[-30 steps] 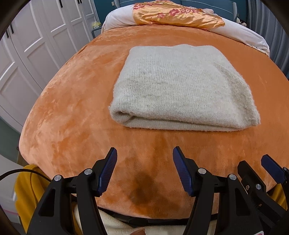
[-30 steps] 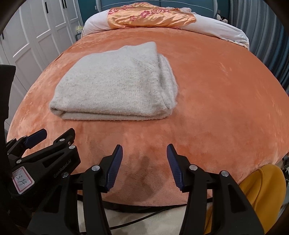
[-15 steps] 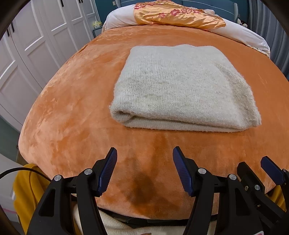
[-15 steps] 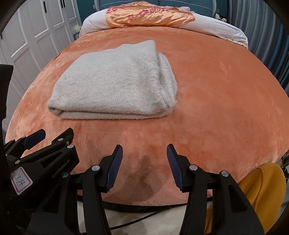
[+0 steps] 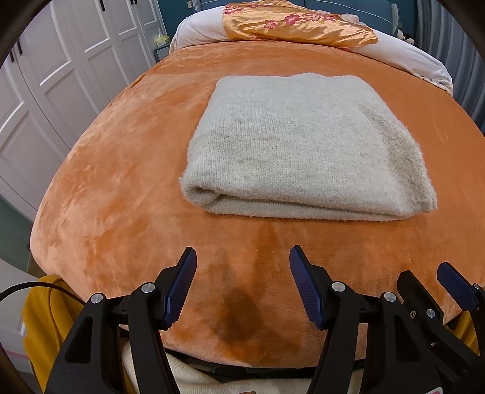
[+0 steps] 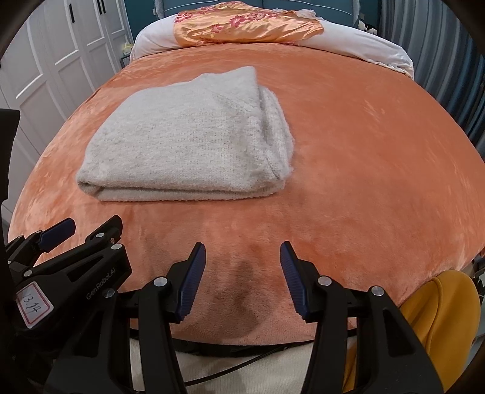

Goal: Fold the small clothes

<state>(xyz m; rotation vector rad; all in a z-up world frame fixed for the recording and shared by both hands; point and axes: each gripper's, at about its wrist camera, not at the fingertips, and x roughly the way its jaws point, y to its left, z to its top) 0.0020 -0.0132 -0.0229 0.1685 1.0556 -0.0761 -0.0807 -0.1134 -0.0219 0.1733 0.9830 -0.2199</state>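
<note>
Both grippers, left point(image 5: 242, 288) and right point(image 6: 242, 280), hover wide apart and empty near the bed edge. Ahead, the folded cream knitted sweater point(image 5: 300, 145) lies on the orange plush blanket point(image 5: 121, 181). Judged soft, light, limp: grasp layered corners together.

Orange plush blanket point(image 5: 127, 188) covers the bed, dark patch point(image 5: 233, 315) near its front edge. White pillow point(image 6: 357, 45) at the head, floral orange satin cloth point(image 6: 245, 24) draped over it. White panelled wardrobe doors point(image 5: 60, 75) to one side.
</note>
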